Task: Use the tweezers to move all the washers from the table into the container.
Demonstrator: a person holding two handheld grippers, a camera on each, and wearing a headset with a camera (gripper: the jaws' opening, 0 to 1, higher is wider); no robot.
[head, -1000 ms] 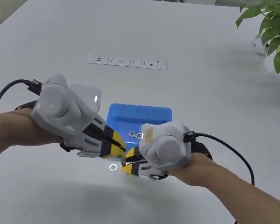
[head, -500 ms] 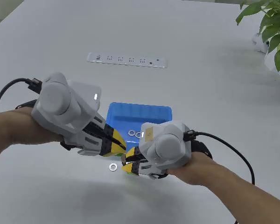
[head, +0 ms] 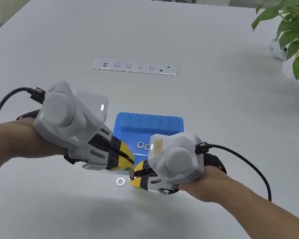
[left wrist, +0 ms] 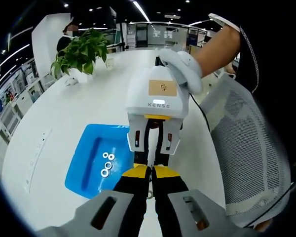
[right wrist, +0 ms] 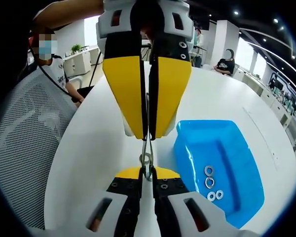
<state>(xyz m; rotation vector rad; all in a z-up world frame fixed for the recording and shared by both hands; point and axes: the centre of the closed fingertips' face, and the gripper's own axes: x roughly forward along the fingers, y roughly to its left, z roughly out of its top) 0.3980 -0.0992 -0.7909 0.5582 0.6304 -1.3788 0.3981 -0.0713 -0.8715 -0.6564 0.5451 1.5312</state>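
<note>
looks like four washers (right wrist: 207, 181) in the container (right wrist: 222, 143), one washer (head: 120, 181) left on the surface (head: 214, 74), left gripper (left wrist: 149, 170) and right gripper (right wrist: 147, 174) jaws both pinching the tweezers (right wrist: 147, 153)

Bright, even overhead light washes the white table (head: 214, 74) in the head view, with soft shadows at lower centre. Both gripper views bow toward their edges; ceiling lights (left wrist: 139, 7) flare at top, and the container (right wrist: 237, 153) shows pale sheen.

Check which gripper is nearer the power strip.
Left. In the head view the left gripper sits below and left of the power strip. The right gripper is lower, closer to the person, and meets the left tip to tip.
</note>
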